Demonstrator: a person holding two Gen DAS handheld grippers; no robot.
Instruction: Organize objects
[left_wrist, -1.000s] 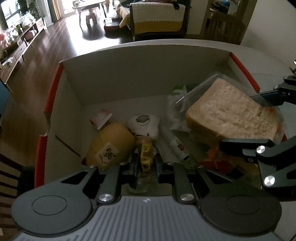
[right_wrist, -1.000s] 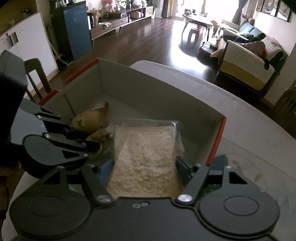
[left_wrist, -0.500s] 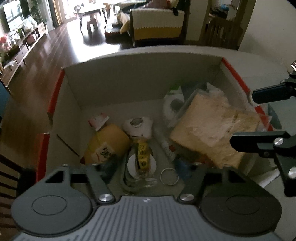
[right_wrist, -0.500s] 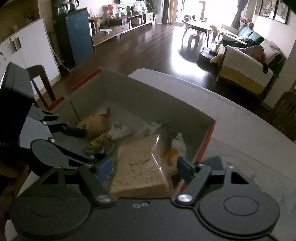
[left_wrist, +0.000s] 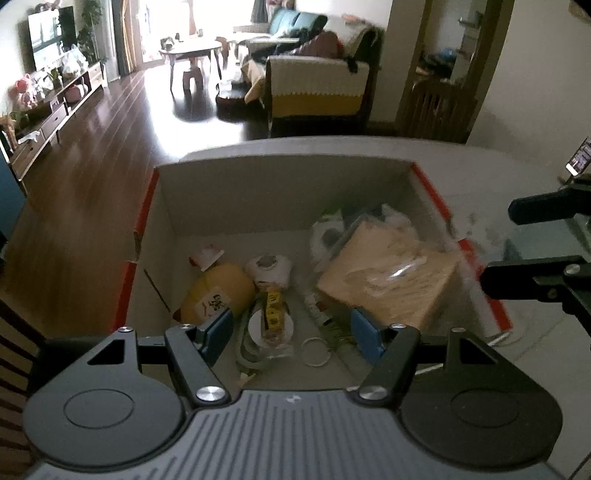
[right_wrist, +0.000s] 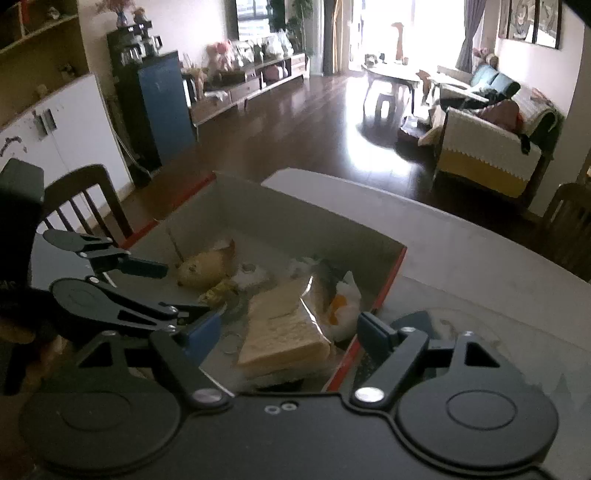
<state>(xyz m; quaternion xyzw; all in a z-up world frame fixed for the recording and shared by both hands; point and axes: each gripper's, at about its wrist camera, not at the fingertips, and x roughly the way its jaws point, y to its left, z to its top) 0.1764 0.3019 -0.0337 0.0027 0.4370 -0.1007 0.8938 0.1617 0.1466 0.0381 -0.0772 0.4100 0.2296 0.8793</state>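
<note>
A grey cardboard box (left_wrist: 280, 195) with red edges stands on the white table. Inside lie a bagged slab of bread (left_wrist: 388, 273) at the right, a yellow pouch (left_wrist: 218, 291), a white round-capped item (left_wrist: 267, 267), a small yellow packet (left_wrist: 273, 314) on a clear lid, and a metal ring (left_wrist: 314, 352). My left gripper (left_wrist: 291, 334) hovers open above the box's near side with nothing in it. My right gripper (right_wrist: 290, 334) is open too, above the bread (right_wrist: 284, 332) at the box's right edge (right_wrist: 388, 280), holding nothing.
The table (right_wrist: 480, 258) stretches to the right of the box. A wooden chair (right_wrist: 81, 206) stands at the left of the table, another chair (left_wrist: 436, 107) behind it. Beyond are dark floor, a sofa (left_wrist: 317, 88) and a low table.
My left gripper let go of the small yellow packet and opened, pulling up and back. My right gripper released the bagged bread into the box and drew back.
</note>
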